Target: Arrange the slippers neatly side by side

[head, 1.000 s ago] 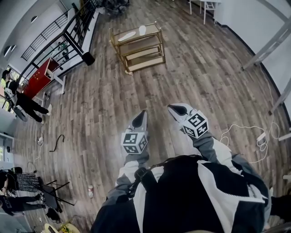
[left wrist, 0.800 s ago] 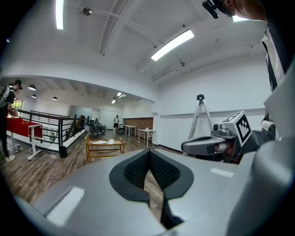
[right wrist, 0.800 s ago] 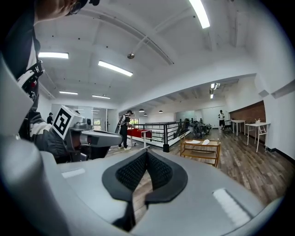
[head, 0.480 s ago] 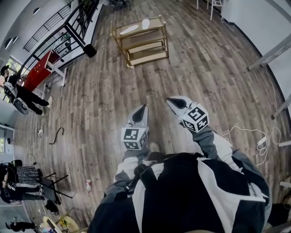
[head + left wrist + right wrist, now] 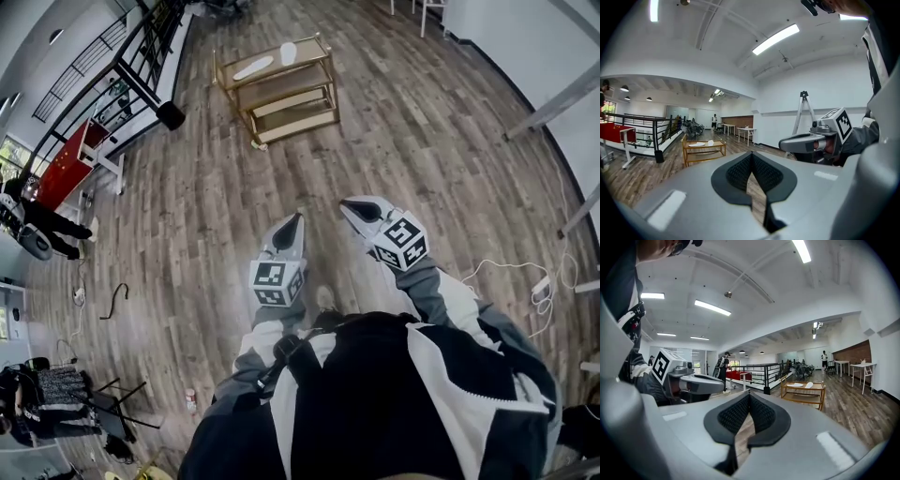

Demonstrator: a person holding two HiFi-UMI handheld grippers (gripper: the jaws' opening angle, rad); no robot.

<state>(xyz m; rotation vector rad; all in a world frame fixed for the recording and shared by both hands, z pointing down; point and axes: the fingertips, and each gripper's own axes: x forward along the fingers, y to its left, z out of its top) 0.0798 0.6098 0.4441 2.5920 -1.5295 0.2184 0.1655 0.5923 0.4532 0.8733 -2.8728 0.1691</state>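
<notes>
Holds the left gripper [image 5: 294, 221] out in front, close to level, jaws pressed fully together with nothing between them. Probably closed and idle because no slipper lies within reach. Just to its right, the right gripper [image 5: 349, 206], pointed the same way, jaws likewise closed on nothing. Reads as an approach stance, with both tips aimed at the work far ahead rather than at the wooden floor [image 5: 187, 216] beneath them.

Well beyond both sets of jaws, and a little to the left of the left gripper's tips in the head view: a gold-framed rack [image 5: 272, 64] of three tiers. On its top tier, the two white slippers. First slipper [image 5: 253, 67] lying along the tier; second slipper [image 5: 289, 53] to its right, apart from it and turned at another angle. Not yet side by side. Nothing made out on the two lower tiers. Top tier open from above, so likely an easy place for the jaws to come down on each slipper.
</notes>
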